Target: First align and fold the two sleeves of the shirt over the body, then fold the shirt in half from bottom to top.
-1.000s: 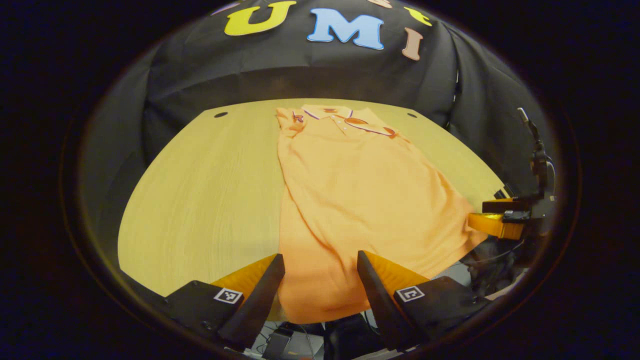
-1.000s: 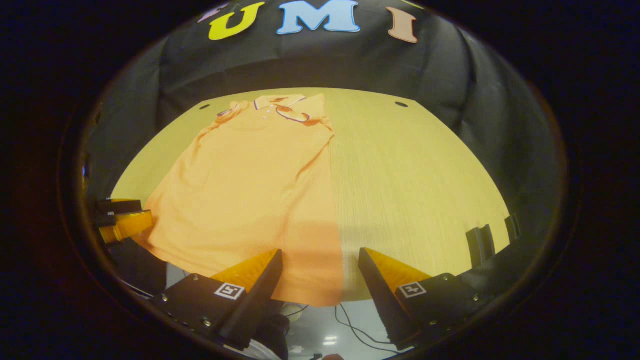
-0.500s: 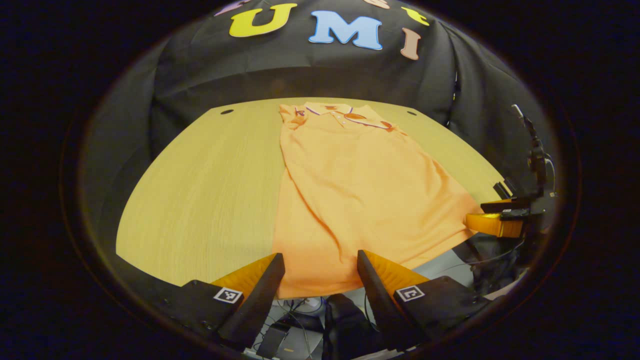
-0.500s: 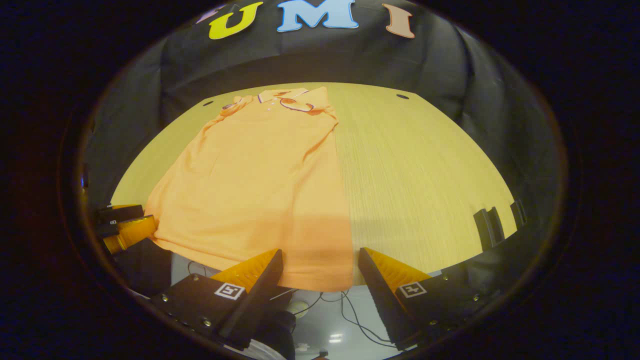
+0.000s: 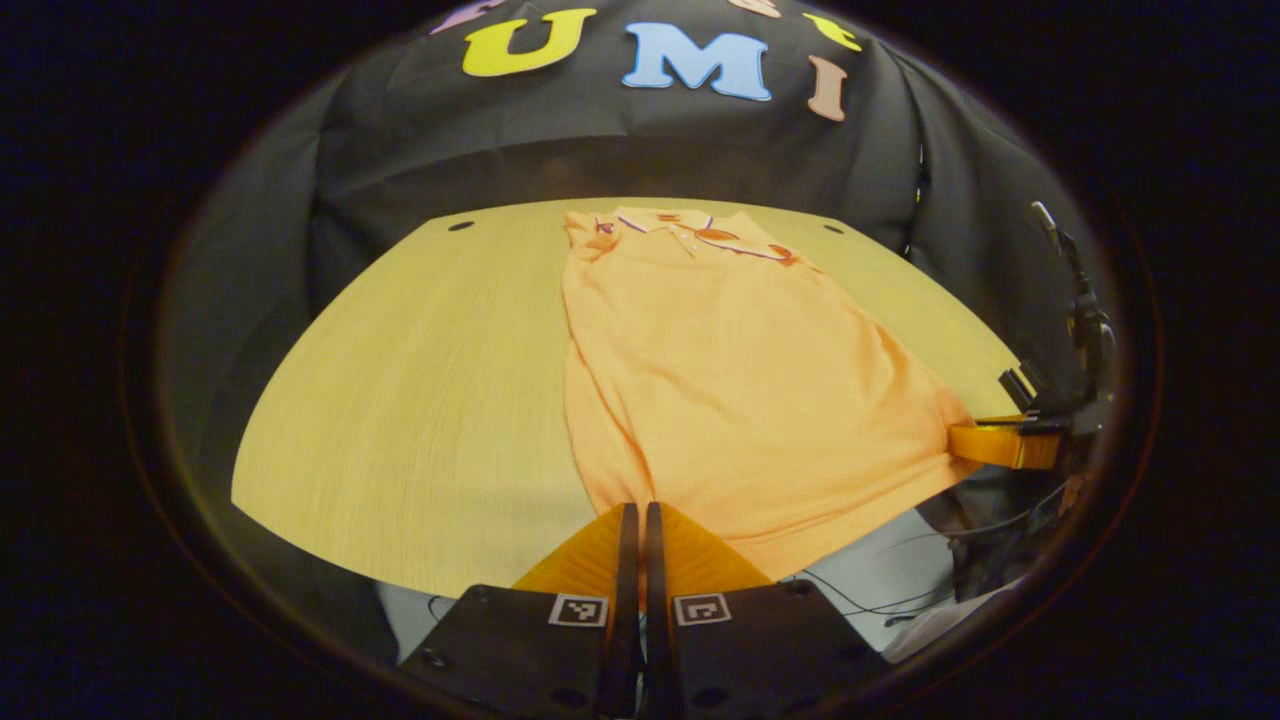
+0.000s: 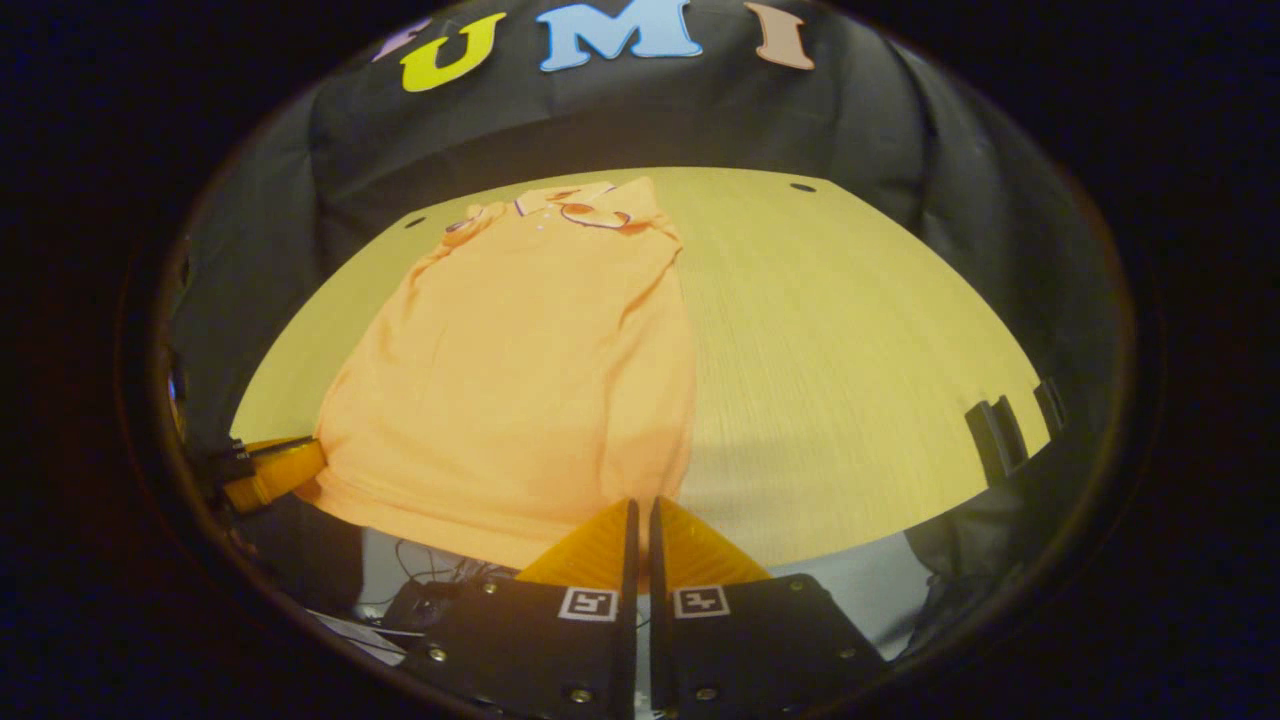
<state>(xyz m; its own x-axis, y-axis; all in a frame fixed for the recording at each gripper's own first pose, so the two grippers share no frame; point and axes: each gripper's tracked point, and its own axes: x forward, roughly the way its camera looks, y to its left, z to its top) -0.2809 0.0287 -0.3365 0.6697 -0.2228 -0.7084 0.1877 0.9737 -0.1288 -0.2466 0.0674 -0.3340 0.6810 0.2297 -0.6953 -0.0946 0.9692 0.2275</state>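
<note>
An orange polo shirt [image 5: 740, 380] lies flat on the wooden table [image 5: 420, 380], collar [image 5: 700, 232] at the far side and both sleeves folded in over the body. My left gripper [image 5: 637, 508] is shut on the near left corner of the bottom hem at the table's front edge. In the right gripper view the shirt [image 6: 530, 370] runs away to the left, and my right gripper [image 6: 641, 502] is shut on the hem's near right corner. Each view also catches the other gripper at the hem: the right one [image 5: 1000, 443] and the left one [image 6: 270, 470].
The table [image 6: 850, 350] is bare wood to the shirt's right and left. Two dark clips [image 6: 1005, 435] stick up at the table's right front edge. Cables [image 5: 860, 590] lie on the pale floor below the front edge. Black cloth hangs behind the table.
Both grippers were open astride the hanging hem; now both are shut on it. The hem has come up from below the table's edge to edge height.
</note>
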